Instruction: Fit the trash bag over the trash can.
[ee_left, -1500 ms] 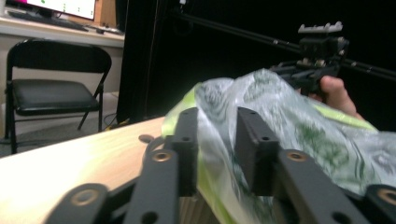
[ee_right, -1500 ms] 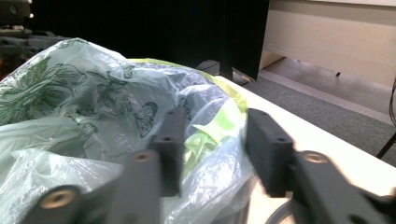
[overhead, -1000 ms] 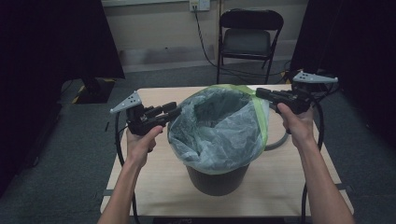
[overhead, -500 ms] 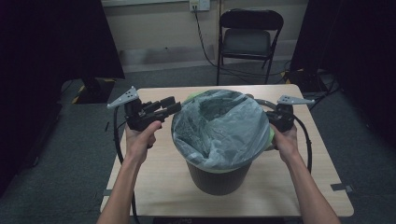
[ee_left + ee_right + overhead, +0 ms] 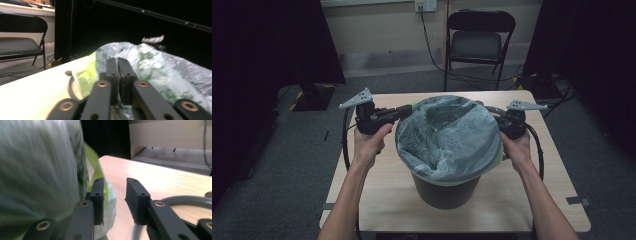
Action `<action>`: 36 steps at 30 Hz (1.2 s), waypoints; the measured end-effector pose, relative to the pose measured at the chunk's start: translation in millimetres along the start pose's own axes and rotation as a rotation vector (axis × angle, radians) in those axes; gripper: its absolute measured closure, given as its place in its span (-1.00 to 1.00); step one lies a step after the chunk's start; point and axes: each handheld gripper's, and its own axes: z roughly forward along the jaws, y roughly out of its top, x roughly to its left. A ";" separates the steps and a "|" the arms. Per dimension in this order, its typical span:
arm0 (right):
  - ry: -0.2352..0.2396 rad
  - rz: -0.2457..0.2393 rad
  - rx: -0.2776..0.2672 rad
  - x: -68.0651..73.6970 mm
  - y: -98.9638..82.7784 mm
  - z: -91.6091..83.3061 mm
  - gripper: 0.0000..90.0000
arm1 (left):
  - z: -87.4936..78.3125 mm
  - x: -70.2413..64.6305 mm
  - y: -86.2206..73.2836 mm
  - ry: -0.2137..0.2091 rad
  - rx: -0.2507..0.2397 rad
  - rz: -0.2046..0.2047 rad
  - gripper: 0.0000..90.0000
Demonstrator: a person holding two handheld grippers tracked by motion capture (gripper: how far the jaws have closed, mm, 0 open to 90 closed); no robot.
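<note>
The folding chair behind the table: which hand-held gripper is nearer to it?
Right. The right hand-held gripper sits at the bin's right rim, nearer the folding chair; the left hand-held gripper sits at the left rim, farther across.

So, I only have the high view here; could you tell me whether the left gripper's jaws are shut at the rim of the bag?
Observer: Yes. In the left gripper view, the left gripper has its jaws shut tight together in front of the bag. I can see no film between them.
Operator: Thank you. And the right one?
Observer: The right gripper has just been opening its jaws. They stand apart with the bare table showing in the gap, and nothing is between them.
Operator: Is the bag close to it?
Observer: Yes, the bag's green edge lies just outside one jaw.
</note>
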 end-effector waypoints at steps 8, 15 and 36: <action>-0.016 -0.009 -0.042 -0.7 15.2 -15.7 0.42 | -0.7 9.0 2.9 0.000 -0.021 -0.025 0.91; -0.036 -0.017 -0.064 0.3 27.2 -19.3 0.33 | 15.2 10.1 7.0 0.006 0.074 -0.017 0.31; -0.036 -0.090 -0.087 16.2 57.5 -29.3 0.18 | 8.9 34.6 -36.9 0.053 0.048 -0.116 1.00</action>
